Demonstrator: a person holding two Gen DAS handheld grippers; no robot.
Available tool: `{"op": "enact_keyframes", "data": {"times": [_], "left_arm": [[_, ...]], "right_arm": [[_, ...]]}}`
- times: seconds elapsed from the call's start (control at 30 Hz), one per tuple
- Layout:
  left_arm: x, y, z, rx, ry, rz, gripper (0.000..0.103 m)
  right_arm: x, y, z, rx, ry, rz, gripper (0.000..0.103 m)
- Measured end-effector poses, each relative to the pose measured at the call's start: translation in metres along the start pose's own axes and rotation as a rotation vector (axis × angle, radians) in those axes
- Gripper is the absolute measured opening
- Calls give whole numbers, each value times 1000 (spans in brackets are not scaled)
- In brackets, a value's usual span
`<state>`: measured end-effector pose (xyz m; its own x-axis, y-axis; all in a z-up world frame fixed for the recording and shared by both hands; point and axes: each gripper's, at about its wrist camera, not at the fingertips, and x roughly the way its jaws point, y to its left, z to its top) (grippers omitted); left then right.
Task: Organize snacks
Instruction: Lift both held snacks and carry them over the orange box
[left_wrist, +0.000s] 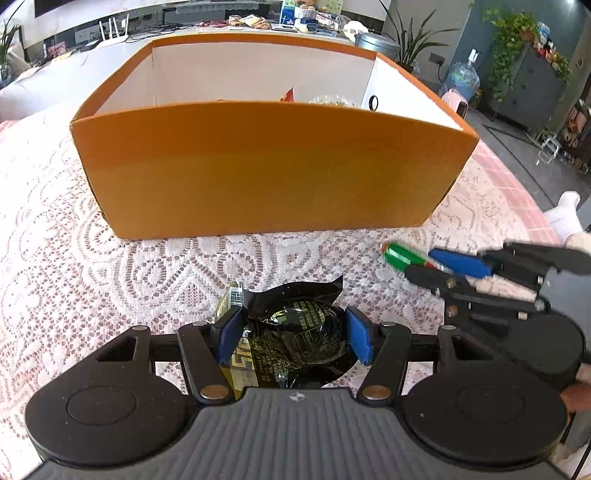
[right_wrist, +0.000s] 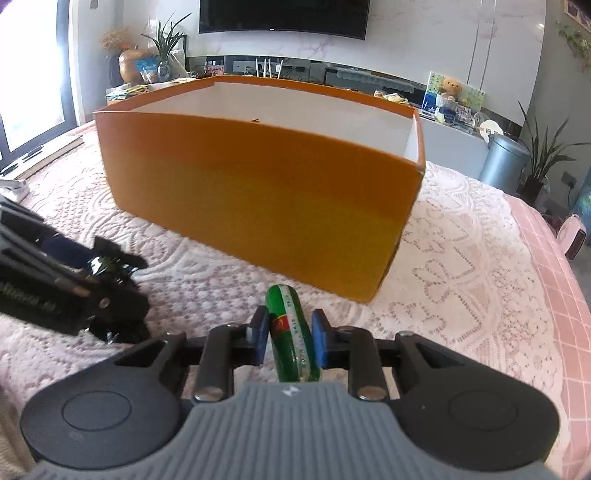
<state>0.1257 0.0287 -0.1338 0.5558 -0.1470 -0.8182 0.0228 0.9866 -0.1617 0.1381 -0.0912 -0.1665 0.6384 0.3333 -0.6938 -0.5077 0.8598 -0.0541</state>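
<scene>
Gripping a black snack packet (left_wrist: 291, 332) at near left, my left gripper (left_wrist: 293, 336) brackets its bulge. Beyond stands the orange box (left_wrist: 273, 170), their destination. Right, my right gripper (right_wrist: 290, 338) pinches a green sausage stick (right_wrist: 290, 332) lengthwise.

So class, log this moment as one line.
left gripper: shut on black packet | right gripper: shut on green sausage | orange box: ahead
</scene>
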Motion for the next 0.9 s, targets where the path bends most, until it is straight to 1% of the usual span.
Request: {"op": "enact_keyframes", "data": {"times": [0.1,0.23,0.37,0.57,0.63,0.8,0.9], "left_arm": [[-11,3,-2,-23,-15,-28,68],[-25,5,-2,-38,-45,-41,68],[-39,8,1,-79,-73,-75,68],[-63,7,11,-94,-138,-87,68],[-70,6,15,-93,-159,-88,68],[-84,1,33,-54,-204,-67,68],[-93,-5,46,-27,-239,-63,68]], "right_arm": [[-11,0,-1,49,14,15,22],[-29,1,1,116,4,50,22],[-46,6,4,166,-15,88,21],[-78,20,15,158,-104,113,21],[-88,23,22,148,-127,105,21],[-108,22,40,128,-197,94,21],[-114,15,59,118,-227,83,21]]}}
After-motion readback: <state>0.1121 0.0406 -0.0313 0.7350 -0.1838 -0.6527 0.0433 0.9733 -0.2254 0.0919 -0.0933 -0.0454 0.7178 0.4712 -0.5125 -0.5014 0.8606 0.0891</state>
